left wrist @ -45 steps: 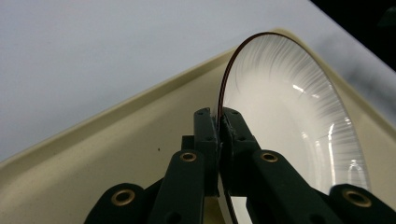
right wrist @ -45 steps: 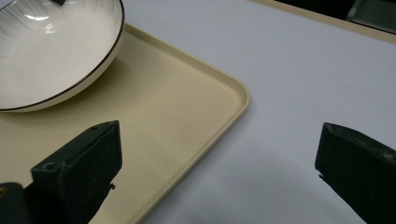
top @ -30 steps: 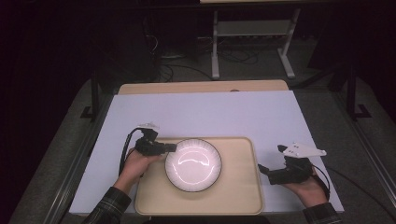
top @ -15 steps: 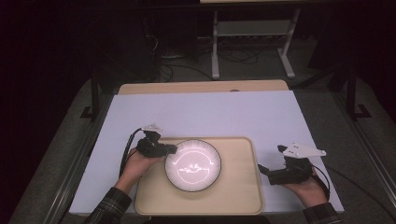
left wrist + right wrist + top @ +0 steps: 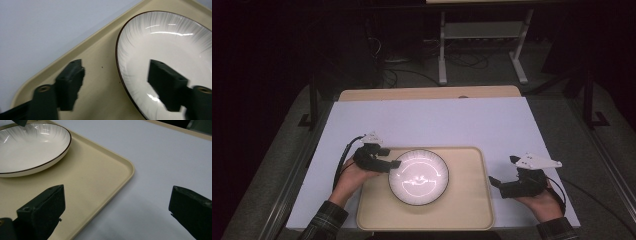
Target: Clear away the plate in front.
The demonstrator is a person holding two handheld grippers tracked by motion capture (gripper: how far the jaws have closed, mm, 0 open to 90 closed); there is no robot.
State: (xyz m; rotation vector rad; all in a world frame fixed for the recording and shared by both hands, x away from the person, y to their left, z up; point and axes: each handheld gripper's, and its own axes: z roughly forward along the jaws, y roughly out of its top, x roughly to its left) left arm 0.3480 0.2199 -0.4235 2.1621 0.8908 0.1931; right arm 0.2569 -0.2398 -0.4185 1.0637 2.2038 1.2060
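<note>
I see a white sheet covering the table | beyond the table, a light metal stand on dark floor | cables near its left leg

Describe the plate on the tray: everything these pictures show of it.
The plate is round, shallow and white, glossy like glazed ceramic, with a thin dark rim line and faint ribbing running from the rim inward. It looks empty and catches bright glare. It lies flat on the beige tray, left of the tray's middle. The left gripper is open with its jaws astride the plate's left rim, one over the bowl, one over the tray; whether they touch it cannot be told.
</note>
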